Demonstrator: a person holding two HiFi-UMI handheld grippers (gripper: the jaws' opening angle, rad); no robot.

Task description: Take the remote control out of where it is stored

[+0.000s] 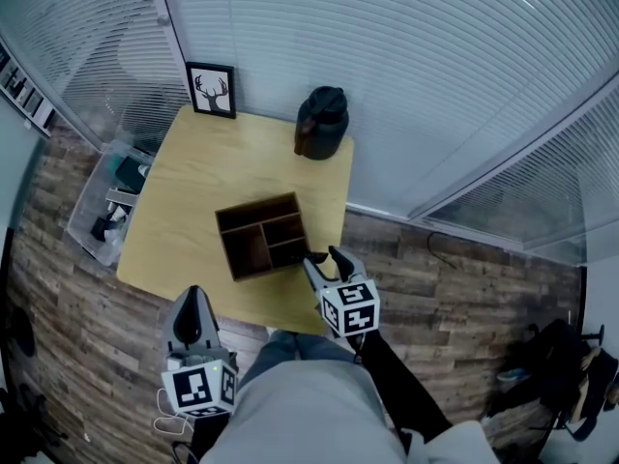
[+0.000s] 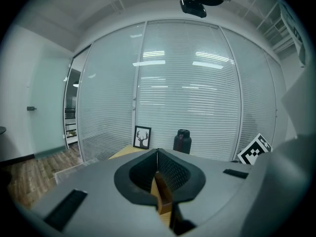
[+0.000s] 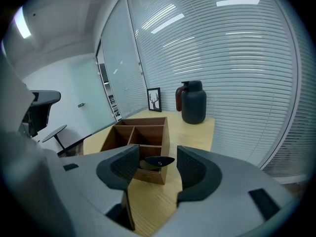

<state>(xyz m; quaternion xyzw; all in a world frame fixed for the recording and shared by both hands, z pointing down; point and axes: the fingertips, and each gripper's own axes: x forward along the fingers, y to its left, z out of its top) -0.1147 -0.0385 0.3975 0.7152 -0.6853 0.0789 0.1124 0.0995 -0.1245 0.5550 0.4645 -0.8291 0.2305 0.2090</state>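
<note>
Right gripper (image 1: pixel 322 257) held at the near right corner of a brown wooden box (image 1: pixel 253 207) divided into open compartments, jaws spread wide. Between them, a black remote control (image 3: pixel 159 161), seen end-on as a slim pointed oval, poking up out of the compartment closest to this gripper. A gap on each side, neither pad touching it (so nothing gripped yet).

Under the box, a pale square wooden table (image 1: pixel 193 191). Farther ahead of the right gripper, near the table's far edge, a dark matte jug with a reddish handle (image 1: pixel 320 124). Ahead and well to that gripper's left, at the far corner, a small black-framed picture of a deer's head (image 1: pixel 212 90), upright in front of white slatted blinds (image 1: pixel 387 66).

Left gripper (image 1: pixel 192 298) well apart from the box, back off the table's near edge, above a wood-plank floor (image 1: pixel 77 336). Jaws pressed flat together, nothing between them. Ahead and to its left, on the floor beside the table, a clear plastic bin (image 1: pixel 82 216) of mixed items (too small to make out).
</note>
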